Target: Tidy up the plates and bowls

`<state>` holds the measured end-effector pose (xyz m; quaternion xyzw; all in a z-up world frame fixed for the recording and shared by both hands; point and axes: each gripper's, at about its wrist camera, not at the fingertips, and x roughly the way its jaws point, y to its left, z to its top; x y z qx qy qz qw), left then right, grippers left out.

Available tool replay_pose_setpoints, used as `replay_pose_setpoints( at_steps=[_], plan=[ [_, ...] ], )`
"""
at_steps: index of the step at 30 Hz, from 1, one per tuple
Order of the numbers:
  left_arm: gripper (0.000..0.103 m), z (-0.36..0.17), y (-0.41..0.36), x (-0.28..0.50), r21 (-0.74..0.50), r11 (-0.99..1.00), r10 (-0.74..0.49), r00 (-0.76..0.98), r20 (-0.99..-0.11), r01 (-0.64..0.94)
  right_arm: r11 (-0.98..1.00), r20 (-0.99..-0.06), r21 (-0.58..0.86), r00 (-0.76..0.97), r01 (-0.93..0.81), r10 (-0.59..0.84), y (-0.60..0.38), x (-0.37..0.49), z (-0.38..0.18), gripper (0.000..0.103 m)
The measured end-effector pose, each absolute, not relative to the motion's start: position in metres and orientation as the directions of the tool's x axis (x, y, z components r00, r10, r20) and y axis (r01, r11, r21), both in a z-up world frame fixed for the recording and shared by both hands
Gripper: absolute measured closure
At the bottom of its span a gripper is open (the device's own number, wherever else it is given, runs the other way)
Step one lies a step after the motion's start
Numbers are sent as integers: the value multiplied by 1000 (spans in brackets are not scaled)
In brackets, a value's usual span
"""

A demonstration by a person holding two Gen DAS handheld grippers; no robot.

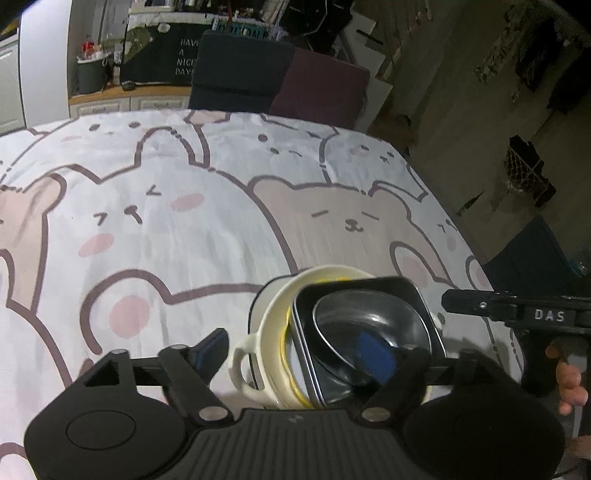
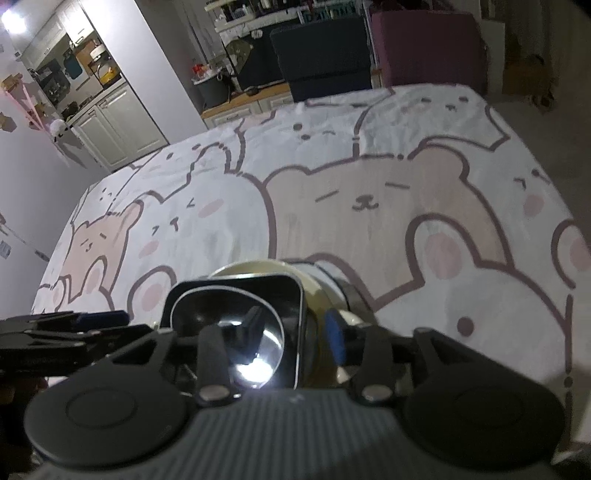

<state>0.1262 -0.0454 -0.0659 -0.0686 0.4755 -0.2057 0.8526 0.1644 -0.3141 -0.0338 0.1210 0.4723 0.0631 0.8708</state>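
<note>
Dishes sit stacked at lower centre: a glossy black square plate tilted inside a cream handled bowl, between the spread fingers of the left gripper, while the right gripper stands open around them.

Bear-print cloth covers table. Behind it, dark navy chair beside maroon chair. White cabinets left, grey bin on wood counter, bright ceiling light, room dim.
</note>
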Motion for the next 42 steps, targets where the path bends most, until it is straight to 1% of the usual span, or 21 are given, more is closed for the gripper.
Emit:
replay_pose_setpoints(
  at_steps=[1,3,4,7,11,15,18,24,29,35,42],
  plan=[
    [20,-64,-45,126,-310,907,-414,469,-780,285,963,-803,269,553,1,223,-315,165,-32,51],
    [16,-60,-45,126,-301,911,-406,482,-776,283,963,-790,271,570,-5,226,-317,165,-28,41],
    [14,-57,-45,125,-295,913,-402,492,-772,283,963,-785,271,577,-5,224,-318,164,-25,40],
    [6,-47,-44,121,-284,915,-399,525,-752,288,966,-774,258,596,-7,211,-318,162,-17,32],
    [0,-31,-41,113,-264,922,-385,579,-719,285,971,-750,239,631,-26,201,-318,156,-6,21],
    [0,-12,-39,101,-251,921,-387,632,-671,297,977,-716,208,674,-43,182,-317,146,7,7],
    [0,3,-40,87,-213,930,-364,681,-636,299,981,-682,189,713,-48,166,-320,133,18,0],
    [0,23,-42,54,-182,940,-340,740,-581,289,981,-601,186,785,-50,153,-325,101,37,1],
    [0,29,-49,19,-85,962,-263,802,-536,259,987,-541,153,831,-57,132,-324,63,42,0],
    [0,19,-47,-17,-100,963,-264,818,-511,249,989,-499,138,859,-49,112,-324,24,33,0],
    [0,-3,-46,-44,-102,962,-268,809,-522,253,993,-483,105,870,-48,93,-318,-14,20,0]
  ],
)
